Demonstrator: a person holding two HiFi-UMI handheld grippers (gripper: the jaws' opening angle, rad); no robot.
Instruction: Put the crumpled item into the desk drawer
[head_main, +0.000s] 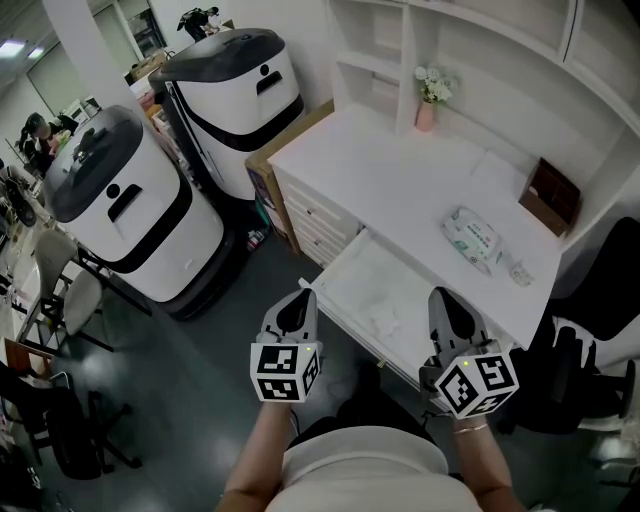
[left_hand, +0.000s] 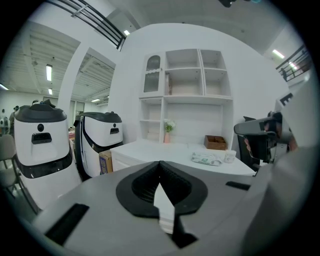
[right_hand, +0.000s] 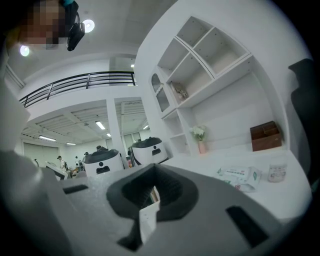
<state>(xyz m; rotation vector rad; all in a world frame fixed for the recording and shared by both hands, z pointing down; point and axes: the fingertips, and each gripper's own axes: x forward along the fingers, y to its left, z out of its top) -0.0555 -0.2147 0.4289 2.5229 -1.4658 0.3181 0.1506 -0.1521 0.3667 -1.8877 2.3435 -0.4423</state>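
Note:
The white desk has its top drawer pulled out toward me. Inside it, near the front, lies a pale crumpled item, white on white and hard to make out. My left gripper hangs just left of the drawer's front corner, jaws together and empty. My right gripper hovers over the drawer's right front, also shut with nothing held. In the left gripper view the left gripper points at the desk from a distance. The right gripper shows closed tips in its own view.
On the desk are a wipes pack, a small clear cup, a brown box and a flower vase. Two large white machines stand to the left, a cardboard box beside the desk, a black chair to the right.

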